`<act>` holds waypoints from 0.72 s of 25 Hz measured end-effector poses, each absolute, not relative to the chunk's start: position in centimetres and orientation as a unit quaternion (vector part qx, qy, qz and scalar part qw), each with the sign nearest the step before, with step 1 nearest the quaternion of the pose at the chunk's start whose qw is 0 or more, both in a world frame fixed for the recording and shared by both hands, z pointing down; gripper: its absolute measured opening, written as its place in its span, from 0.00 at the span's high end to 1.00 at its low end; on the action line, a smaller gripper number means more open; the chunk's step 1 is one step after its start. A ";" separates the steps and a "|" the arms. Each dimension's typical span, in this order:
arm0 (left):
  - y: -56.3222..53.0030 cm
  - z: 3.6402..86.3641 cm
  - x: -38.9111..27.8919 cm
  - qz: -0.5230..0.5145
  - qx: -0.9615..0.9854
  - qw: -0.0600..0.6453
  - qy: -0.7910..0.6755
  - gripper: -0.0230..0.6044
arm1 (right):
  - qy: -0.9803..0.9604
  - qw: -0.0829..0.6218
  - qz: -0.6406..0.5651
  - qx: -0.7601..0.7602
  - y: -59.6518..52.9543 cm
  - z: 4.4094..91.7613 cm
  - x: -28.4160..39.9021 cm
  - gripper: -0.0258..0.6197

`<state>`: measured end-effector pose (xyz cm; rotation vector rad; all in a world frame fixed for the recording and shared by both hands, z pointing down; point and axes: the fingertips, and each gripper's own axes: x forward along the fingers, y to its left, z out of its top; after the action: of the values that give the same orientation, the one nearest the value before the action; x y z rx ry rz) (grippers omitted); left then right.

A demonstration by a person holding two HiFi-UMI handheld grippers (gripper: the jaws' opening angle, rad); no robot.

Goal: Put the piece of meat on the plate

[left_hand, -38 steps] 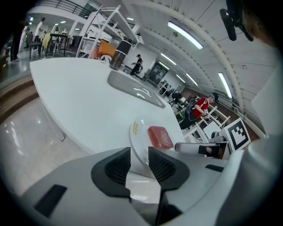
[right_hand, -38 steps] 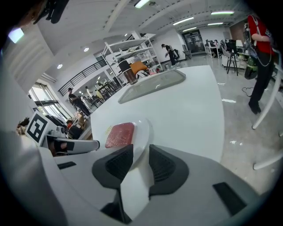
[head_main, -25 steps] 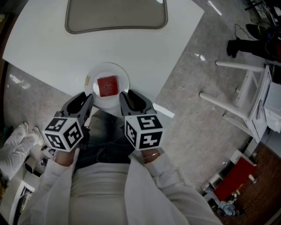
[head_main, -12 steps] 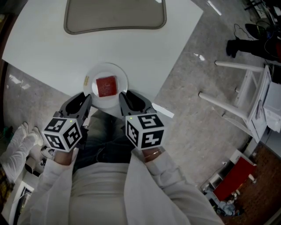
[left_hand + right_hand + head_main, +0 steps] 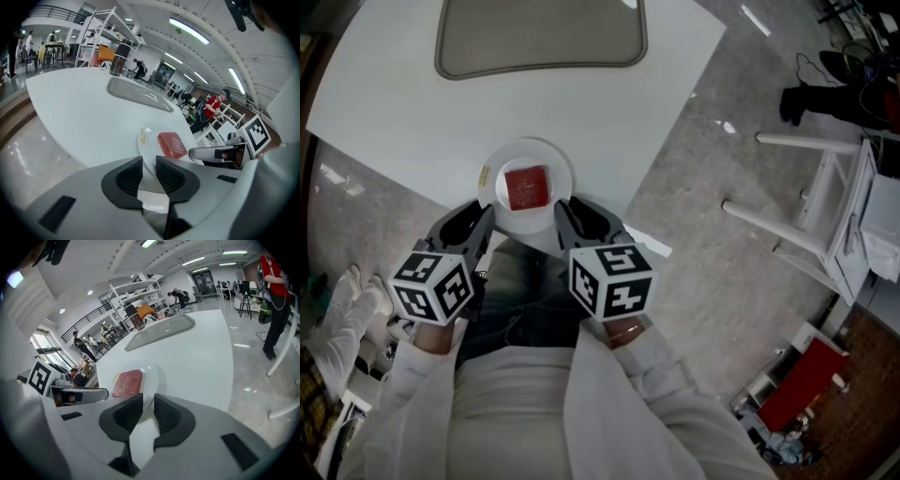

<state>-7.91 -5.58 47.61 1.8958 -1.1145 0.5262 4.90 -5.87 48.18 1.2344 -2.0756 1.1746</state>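
Hovering at the near edge of the table (image 5: 403,103), the left gripper (image 5: 149,162) and right gripper (image 5: 148,401) each hold their jaws a narrow gap apart, seemingly pinching nothing. Just beyond, the piece of meat (image 5: 527,186) lies on the plate (image 5: 563,169), so the task looks done.

The table (image 5: 412,103) is white and smooth with a faint sheen. The grey mat (image 5: 539,37) at 12 o'clock looks matt. The plate (image 5: 558,167) is glossy white, possibly ceramic. The piece of meat (image 5: 526,187) looks moist and finely grained. The left hand-held gripper (image 5: 149,164) and right hand-held gripper (image 5: 148,401) have matt grey plastic shells and black ribbed pads (image 5: 129,176). The floor (image 5: 712,244) at 3 o'clock is polished speckled stone.
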 end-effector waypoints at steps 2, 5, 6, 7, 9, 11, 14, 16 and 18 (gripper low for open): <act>-5.8 47.2 -7.4 0.208 0.761 0.423 -0.446 0.82 | -0.754 0.219 0.425 0.451 -6.1 47.7 5.4 0.83; -6.3 46.1 -6.9 0.206 0.766 0.412 -0.449 0.82 | -0.757 0.213 0.421 0.451 -6.5 46.8 5.9 0.83; -6.5 45.7 -6.8 0.204 0.767 0.409 -0.451 0.82 | -0.759 0.210 0.420 0.451 -6.7 46.5 6.0 0.83; -6.6 45.4 -6.7 0.203 0.768 0.406 -0.453 0.82 | -0.761 0.208 0.420 0.450 -6.8 46.2 6.1 0.83; -7.0 44.8 -6.5 0.199 0.769 0.399 -0.458 0.82 | -0.764 0.204 0.417 0.447 -7.2 45.7 6.3 0.83; -7.5 44.2 -6.3 0.195 0.770 0.392 -0.464 0.82 | -0.769 0.201 0.410 0.447 -7.8 45.1 6.6 0.83; -8.3 43.6 -6.0 0.192 0.773 0.385 -0.466 0.82 | -0.773 0.194 0.400 0.453 -8.7 44.4 6.9 0.83; -8.7 43.3 -5.8 0.189 0.776 0.381 -0.466 0.82 | -0.774 0.188 0.397 0.456 -9.2 44.0 7.1 0.84; -9.3 43.1 -5.9 0.185 0.776 0.382 -0.467 0.82 | -0.775 0.185 0.395 0.458 -9.8 43.9 7.0 0.84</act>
<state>-5.90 -9.33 43.14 1.9804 -1.1904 0.4708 6.97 -9.79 43.85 1.2922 -2.1834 1.1121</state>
